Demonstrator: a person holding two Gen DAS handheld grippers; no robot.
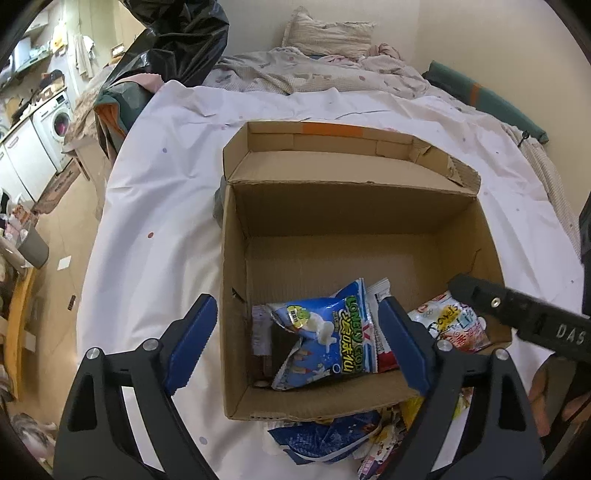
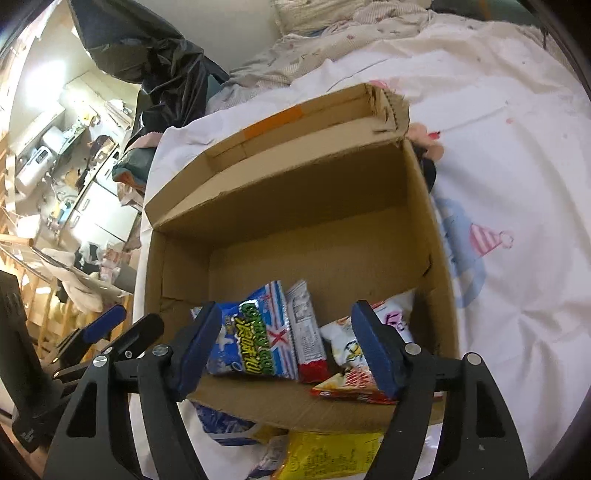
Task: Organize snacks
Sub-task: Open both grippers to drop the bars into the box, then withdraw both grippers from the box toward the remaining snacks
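An open cardboard box (image 1: 236, 258) (image 2: 432, 229) stands on a white sheet. Inside, at its near end, lie a blue snack bag (image 1: 325, 332) (image 2: 251, 332), a red-and-white packet (image 1: 380, 328) (image 2: 306, 332) and a white printed bag (image 1: 454, 325) (image 2: 351, 343). My left gripper (image 1: 299, 347) is open and empty over the box's near left wall. My right gripper (image 2: 288, 343) is open and empty over the near wall; its arm shows in the left wrist view (image 1: 517, 314). More snack bags, blue (image 1: 325, 435) (image 2: 225, 428) and yellow (image 2: 332, 454), lie in front of the box.
The white sheet (image 1: 155, 229) (image 2: 517, 295) covers a bed with a rumpled blanket (image 1: 295, 74) and pillow (image 1: 325, 35) at the far end. A black plastic bag (image 1: 177, 40) stands at the far left. The floor and a washing machine (image 1: 55, 122) lie left.
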